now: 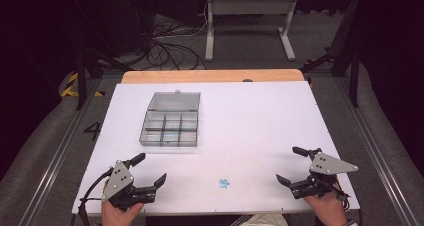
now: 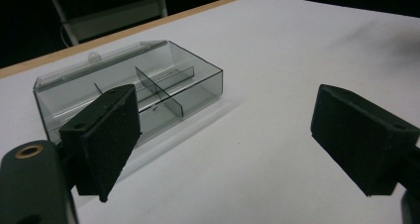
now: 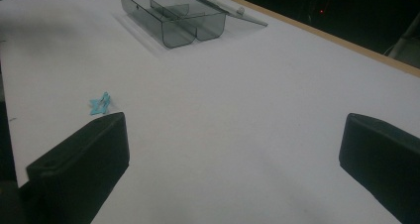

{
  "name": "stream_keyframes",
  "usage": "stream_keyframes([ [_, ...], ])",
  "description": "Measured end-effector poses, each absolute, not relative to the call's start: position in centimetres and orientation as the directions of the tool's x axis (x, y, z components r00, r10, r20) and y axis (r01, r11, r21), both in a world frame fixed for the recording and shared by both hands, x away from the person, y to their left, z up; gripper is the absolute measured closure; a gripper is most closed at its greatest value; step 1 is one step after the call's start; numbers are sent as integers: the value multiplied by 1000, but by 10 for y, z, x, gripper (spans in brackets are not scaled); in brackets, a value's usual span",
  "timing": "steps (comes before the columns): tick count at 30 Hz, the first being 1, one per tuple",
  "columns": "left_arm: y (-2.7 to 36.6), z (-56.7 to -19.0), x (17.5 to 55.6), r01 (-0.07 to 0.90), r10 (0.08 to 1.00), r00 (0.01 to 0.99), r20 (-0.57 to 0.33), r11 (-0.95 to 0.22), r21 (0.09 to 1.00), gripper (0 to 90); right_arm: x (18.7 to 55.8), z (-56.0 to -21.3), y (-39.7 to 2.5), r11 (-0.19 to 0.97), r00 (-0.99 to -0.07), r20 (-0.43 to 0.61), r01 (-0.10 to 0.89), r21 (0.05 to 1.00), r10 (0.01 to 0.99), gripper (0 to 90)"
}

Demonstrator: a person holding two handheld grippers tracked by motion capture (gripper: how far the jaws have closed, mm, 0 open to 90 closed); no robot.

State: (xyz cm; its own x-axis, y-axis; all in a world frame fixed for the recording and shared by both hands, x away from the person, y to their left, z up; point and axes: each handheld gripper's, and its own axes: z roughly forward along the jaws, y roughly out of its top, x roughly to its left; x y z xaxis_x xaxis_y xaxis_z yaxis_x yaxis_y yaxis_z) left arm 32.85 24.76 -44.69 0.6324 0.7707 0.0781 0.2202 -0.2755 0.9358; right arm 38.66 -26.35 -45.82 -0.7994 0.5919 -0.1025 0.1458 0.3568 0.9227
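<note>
Both claws are being held wide open and empty at the near edge of the white table [image 1: 260,116]. The small blue star piece [image 1: 223,183] is lying between them, toward the right gripper [image 1: 296,165] from the left gripper [image 1: 148,170], and roughly midway, so neither is judged clearly nearer. The clear compartment box [image 1: 170,128], its lid open, is standing well beyond the star, nearer the left gripper.

Bright counter, dark surround — soft, slightly noisy frames.
Overhead light washes the white counter [image 1: 260,131] evenly; floor and room beyond fall nearly black. The clear box [image 2: 133,90] throws a faint shadow toward the camera. Both gripper views are dimmer and grainy — near jaws soft, far edges hazy.
</note>
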Motion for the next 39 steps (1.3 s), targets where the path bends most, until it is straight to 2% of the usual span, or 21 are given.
stream_keyframes([
  [6,249,-446,329,217,771,633,72,-267,939,139,386,-457,-267,319,-799,-79,146,937,596,3],
  [39,232,-433,335,205,743,661,108,-318,926,160,389,-460,-267,301,-811,-42,168,939,584,8],
])
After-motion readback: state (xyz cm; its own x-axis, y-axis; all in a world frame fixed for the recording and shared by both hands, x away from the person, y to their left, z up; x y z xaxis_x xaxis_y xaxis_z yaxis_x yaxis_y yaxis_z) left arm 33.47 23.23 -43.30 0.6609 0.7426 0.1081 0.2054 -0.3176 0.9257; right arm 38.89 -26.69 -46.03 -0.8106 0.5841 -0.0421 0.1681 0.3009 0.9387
